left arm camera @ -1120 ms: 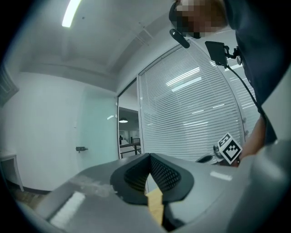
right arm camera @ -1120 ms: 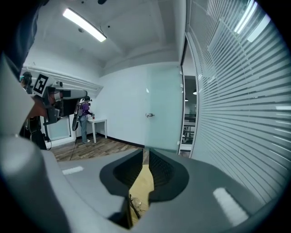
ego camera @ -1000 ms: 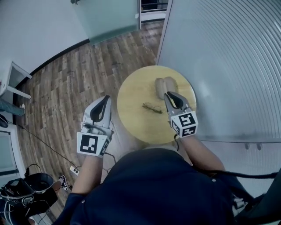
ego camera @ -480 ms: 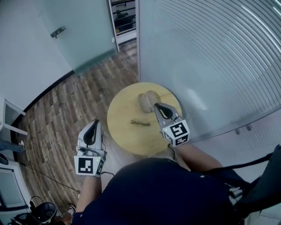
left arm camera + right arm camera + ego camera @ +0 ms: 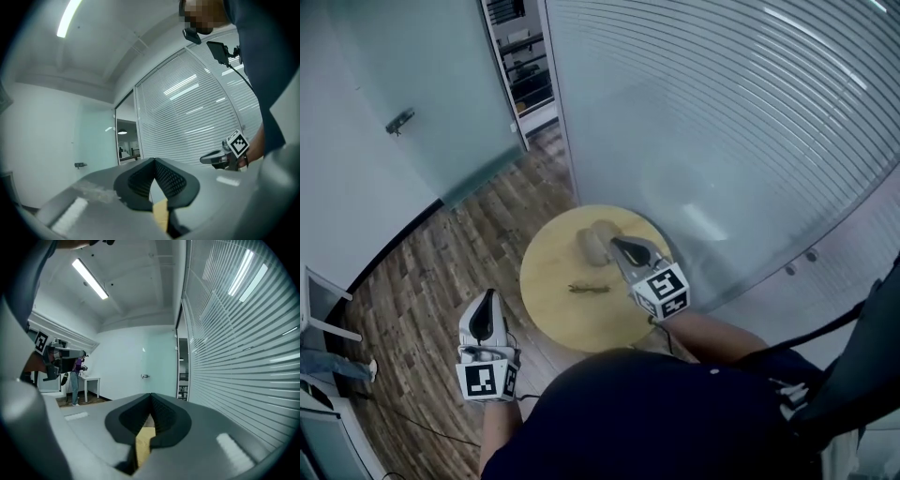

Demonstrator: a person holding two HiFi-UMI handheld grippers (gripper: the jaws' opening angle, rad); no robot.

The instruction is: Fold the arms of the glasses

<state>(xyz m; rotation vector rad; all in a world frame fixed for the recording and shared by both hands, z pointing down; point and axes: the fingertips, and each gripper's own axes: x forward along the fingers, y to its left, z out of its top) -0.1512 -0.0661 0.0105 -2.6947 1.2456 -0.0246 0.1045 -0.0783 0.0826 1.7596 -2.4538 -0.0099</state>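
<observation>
A thin dark pair of glasses [image 5: 589, 289] lies on the round yellow table [image 5: 553, 300], near its middle. It is too small to tell how its arms stand. My right gripper [image 5: 617, 242] hovers over the table's right side, beyond the glasses and apart from them. Its jaws have just been closing and now stand shut with nothing between them [image 5: 150, 397]. My left gripper [image 5: 491, 294] is held left of the table over the wooden floor, shut and empty [image 5: 153, 160]. Both grippers point level.
A tan rounded case [image 5: 597, 242] lies at the table's far side, just left of the right gripper. A curved frosted glass wall [image 5: 722, 141] rises behind the table and a glass door [image 5: 403, 122] stands at the left. A person [image 5: 75, 378] stands far off by a white desk.
Both grippers have risen and drawn back from the table, which now looks smaller. The right gripper's jaws have closed on nothing. The glasses stay on the table.
</observation>
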